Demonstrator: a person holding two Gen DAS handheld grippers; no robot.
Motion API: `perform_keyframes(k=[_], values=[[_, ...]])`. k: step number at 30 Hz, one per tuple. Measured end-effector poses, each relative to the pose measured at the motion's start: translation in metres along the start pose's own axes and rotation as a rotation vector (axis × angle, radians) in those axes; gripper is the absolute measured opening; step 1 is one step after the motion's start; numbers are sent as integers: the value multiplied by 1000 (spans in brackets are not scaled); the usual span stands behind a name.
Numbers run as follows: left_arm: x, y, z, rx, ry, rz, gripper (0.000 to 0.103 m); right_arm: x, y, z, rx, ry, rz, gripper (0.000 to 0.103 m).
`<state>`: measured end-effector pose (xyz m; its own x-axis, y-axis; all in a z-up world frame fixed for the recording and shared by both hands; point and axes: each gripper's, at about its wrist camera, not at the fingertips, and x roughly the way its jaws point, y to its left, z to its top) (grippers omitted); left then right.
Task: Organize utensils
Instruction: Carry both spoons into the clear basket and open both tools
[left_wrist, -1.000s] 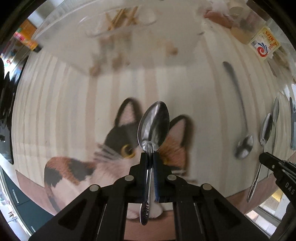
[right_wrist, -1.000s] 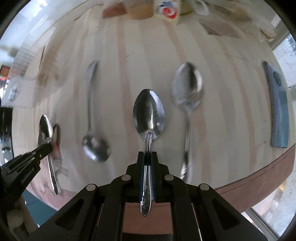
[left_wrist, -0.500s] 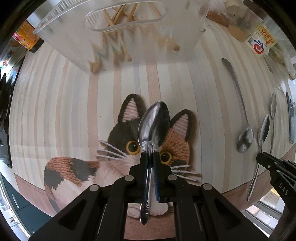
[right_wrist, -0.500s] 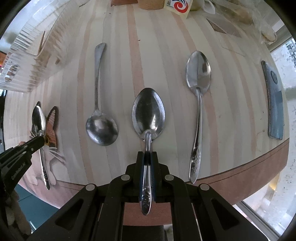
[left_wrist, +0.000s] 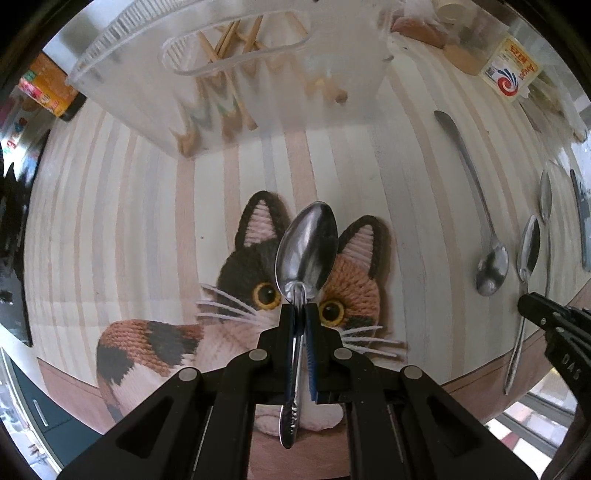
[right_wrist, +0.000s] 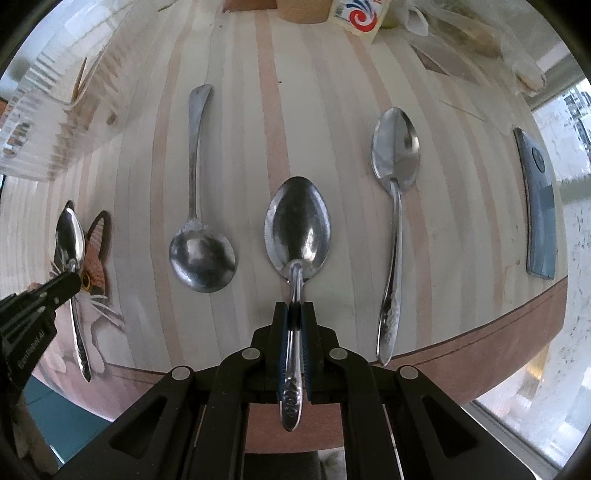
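Left wrist view first: the left gripper (left_wrist: 300, 310) is pinched tight on the neck of a small spoon (left_wrist: 307, 245), bowl sticking out past the fingertips, handle end running back between the jaws. It hangs over a knitted cat mat (left_wrist: 258, 302) lying on the striped wooden table (left_wrist: 110, 229). Up top there's a clear plastic organizer bin (left_wrist: 236, 70) with wooden chopsticks (left_wrist: 221, 85) inside, sitting just beyond the mat. Off to the right a round-bowl spoon (left_wrist: 480, 221) lies flat on the table, handle pointing away from the camera. Further right, the right gripper (left_wrist: 532, 308) pokes in from the edge with its own spoon. A yellow-white packet (left_wrist: 511, 74) sits near the far edge among other clutter that's too blurry to make out.

Right wrist view: the right gripper (right_wrist: 294, 310) is clamped shut on a bigger oval spoon (right_wrist: 297, 236), same deal, grabbed at the neck with the bowl out front, held above the table. The round-bowl spoon (right_wrist: 201, 254) lies just to its left, and a patterned-handle spoon (right_wrist: 395, 177) lies to its right, both flat on the wood and apart from each other. A blue-grey flat object (right_wrist: 539, 206) rests near the right edge of the table. At far left the left gripper (right_wrist: 72, 278) shows up with the small spoon (right_wrist: 69, 236) over the cat mat (right_wrist: 98, 254), and the organizer bin (right_wrist: 44, 110) is blurry in the upper left corner.
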<state>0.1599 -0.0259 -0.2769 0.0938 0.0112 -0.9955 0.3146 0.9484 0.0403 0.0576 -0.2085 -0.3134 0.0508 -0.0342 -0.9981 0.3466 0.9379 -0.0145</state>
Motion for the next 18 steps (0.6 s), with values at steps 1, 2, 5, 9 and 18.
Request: perform_keyframes(k=[1,2,5,9,18], values=[[-3,0,-1,2,-8,4,3,0,0,-2,10,1,12,7],[-8,-1,-2,6,-20,7,2,-2,0,-4,15,-3,19,6],[-22,-2,-4,13,-53,13,1,-11,3,-11,18,-28,32,3],[-39,-2,-4,20,-90,15,0,-24,12,-20,16,-54,53,0],[-60,17,-17,-26,-116,-18,0,-29,2,-30,88,-65,125,0]])
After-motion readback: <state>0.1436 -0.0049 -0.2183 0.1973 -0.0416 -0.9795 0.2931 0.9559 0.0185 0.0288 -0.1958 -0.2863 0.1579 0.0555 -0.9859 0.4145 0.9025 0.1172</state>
